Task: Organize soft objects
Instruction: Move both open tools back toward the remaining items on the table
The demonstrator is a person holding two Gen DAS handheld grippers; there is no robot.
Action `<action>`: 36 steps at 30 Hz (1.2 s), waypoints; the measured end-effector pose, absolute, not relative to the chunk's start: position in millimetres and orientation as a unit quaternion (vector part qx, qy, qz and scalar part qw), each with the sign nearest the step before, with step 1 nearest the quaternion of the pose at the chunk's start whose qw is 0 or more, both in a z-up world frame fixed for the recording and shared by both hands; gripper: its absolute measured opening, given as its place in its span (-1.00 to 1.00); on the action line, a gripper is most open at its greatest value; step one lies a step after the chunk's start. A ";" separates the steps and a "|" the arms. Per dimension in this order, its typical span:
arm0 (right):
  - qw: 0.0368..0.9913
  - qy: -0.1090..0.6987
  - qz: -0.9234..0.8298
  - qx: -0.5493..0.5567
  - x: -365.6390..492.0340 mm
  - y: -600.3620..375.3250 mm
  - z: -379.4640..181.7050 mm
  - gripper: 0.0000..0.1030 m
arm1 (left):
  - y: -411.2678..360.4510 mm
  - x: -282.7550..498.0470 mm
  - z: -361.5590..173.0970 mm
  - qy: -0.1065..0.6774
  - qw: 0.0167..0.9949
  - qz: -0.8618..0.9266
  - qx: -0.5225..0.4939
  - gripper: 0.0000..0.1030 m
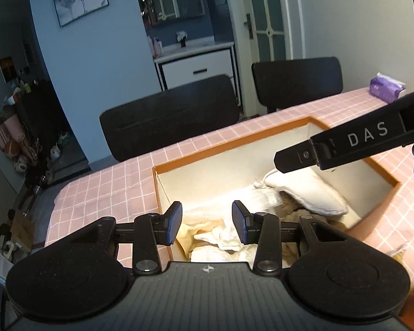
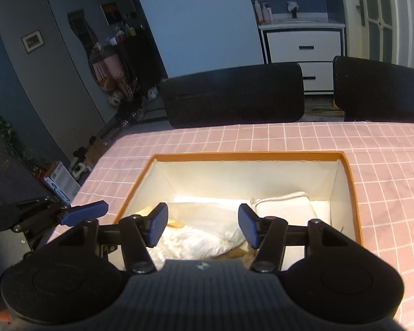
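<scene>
Room: blue-grey walls are seen behind two black chairs [image 2: 231,93], with a white drawer cabinet [image 2: 303,47] and a glazed door [image 1: 265,16] beyond.
Desk: the desk [image 2: 262,138] is covered by a pink checked cloth; a purple tissue pack [image 1: 386,89] lies near its far right corner in the left wrist view.
Container: an orange-rimmed box [image 2: 248,155] with pale inner walls stands open on the desk, its long axis running left to right in the right wrist view.
Contents: a white drawstring pouch [image 2: 284,207] lies flat at the box's right end, its tied neck pointing left toward the middle; a clear-wrapped white bundle [image 2: 207,220] lies beside it, its long axis along the box; crumpled cream and white cloths [image 1: 220,237] and a brown fabric [image 1: 298,215] fill the near part.
Left tool: the left tool [image 1: 207,222] is held above the near left corner of the box, released, with nothing between its blue pads [image 1: 174,220].
Right tool: the right tool [image 2: 204,227] is held over the near side of the box, released and empty; the bundle is seen below the gap, untouched.
</scene>
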State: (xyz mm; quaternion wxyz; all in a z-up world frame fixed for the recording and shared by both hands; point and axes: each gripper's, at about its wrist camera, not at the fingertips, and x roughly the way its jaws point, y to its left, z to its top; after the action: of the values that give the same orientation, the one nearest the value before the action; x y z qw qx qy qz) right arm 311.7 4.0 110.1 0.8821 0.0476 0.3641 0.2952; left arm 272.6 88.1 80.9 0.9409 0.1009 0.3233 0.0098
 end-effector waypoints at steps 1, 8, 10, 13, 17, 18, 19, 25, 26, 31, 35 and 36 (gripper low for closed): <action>0.883 0.360 0.295 0.053 304.4 -0.1 112.2 0.09 | 88.6 267.3 83.7 0.318 0.943 0.008 0.099 -0.08; 0.906 0.303 0.284 0.081 231.6 -40.7 119.2 0.17 | 86.4 213.2 106.0 0.278 0.957 -0.007 0.082 -0.08; 0.914 0.279 0.282 0.088 207.5 -52.9 116.4 0.21 | 84.3 193.0 109.3 0.257 0.964 -0.012 0.074 -0.08; 0.927 0.245 0.273 0.078 172.6 -66.6 110.5 0.26 | 78.9 160.5 107.5 0.226 0.971 -0.022 0.069 -0.08; 0.945 0.199 0.256 0.042 123.7 -83.2 94.3 0.27 | 67.5 116.8 92.3 0.187 0.980 -0.034 0.055 -0.07; 0.947 0.194 0.253 0.031 112.7 -87.4 89.6 0.30 | 64.0 106.5 87.4 0.179 0.982 -0.038 0.049 -0.07; 0.949 0.190 0.250 0.021 102.1 -91.8 85.5 0.34 | 60.7 98.2 81.6 0.179 0.982 -0.043 0.045 -0.07; 0.958 0.171 0.231 -0.003 49.2 -128.1 59.0 0.38 | 44.9 59.7 50.8 0.176 0.983 -0.052 0.026 -0.07; 0.958 0.176 0.227 -0.004 43.1 -133.0 53.8 0.38 | 42.6 54.4 46.4 0.175 0.983 -0.048 0.024 -0.07; 0.958 0.199 0.209 -0.009 19.6 -148.4 26.2 0.43 | 33.3 34.9 23.6 0.193 0.980 -0.037 0.002 -0.07; 0.959 0.217 0.184 -0.019 0.1 -148.7 -2.1 0.43 | 30.6 22.8 1.3 0.208 0.977 -0.026 -0.026 -0.07; 0.959 0.220 0.176 -0.017 -3.8 -148.6 -8.6 0.44 | 31.4 22.4 -3.3 0.216 0.975 -0.024 -0.036 -0.08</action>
State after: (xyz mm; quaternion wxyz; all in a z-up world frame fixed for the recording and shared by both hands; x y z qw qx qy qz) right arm -3.8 -148.6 -8.6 0.9595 -0.0175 0.2198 0.1755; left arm 22.4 31.4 -3.3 0.9754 -0.0364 0.2163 -0.0239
